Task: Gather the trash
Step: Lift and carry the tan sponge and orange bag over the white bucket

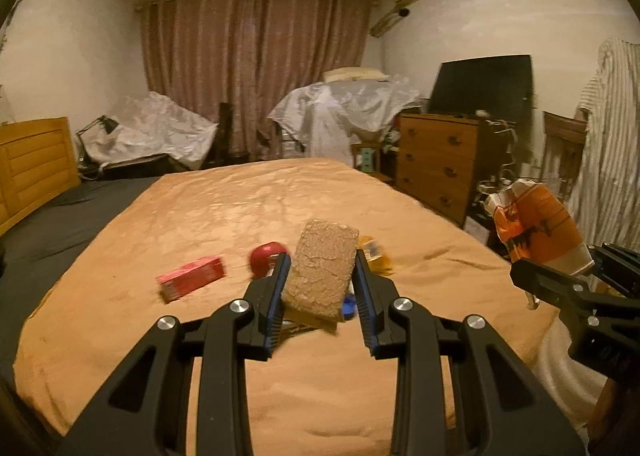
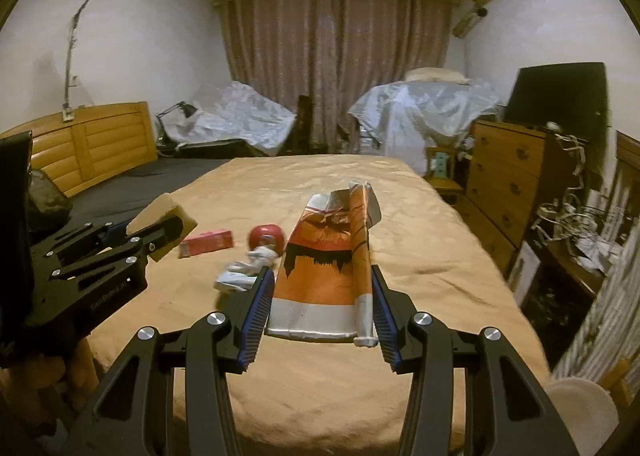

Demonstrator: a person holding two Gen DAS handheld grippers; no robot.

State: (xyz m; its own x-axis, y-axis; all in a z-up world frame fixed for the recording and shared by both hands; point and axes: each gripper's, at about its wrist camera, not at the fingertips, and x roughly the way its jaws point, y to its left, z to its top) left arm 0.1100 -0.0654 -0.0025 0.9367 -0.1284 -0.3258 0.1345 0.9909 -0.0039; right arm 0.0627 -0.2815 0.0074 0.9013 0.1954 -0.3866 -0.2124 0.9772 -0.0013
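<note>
Two claws: crusty sponge [image 1: 322, 270], glossy wrapper [image 2: 326, 268].

Bed middle: red box [image 1: 191, 278], red ball [image 1: 266, 258], crumpled white wrapper [image 2: 246, 270] and yellow packet [image 1: 375, 256] lie close together, narrow gaps between.
Bed far half: bare orange blanket [image 1: 248, 200], open for reaching.
Right side: dresser [image 1: 438, 164] stands just beside the bed.
</note>
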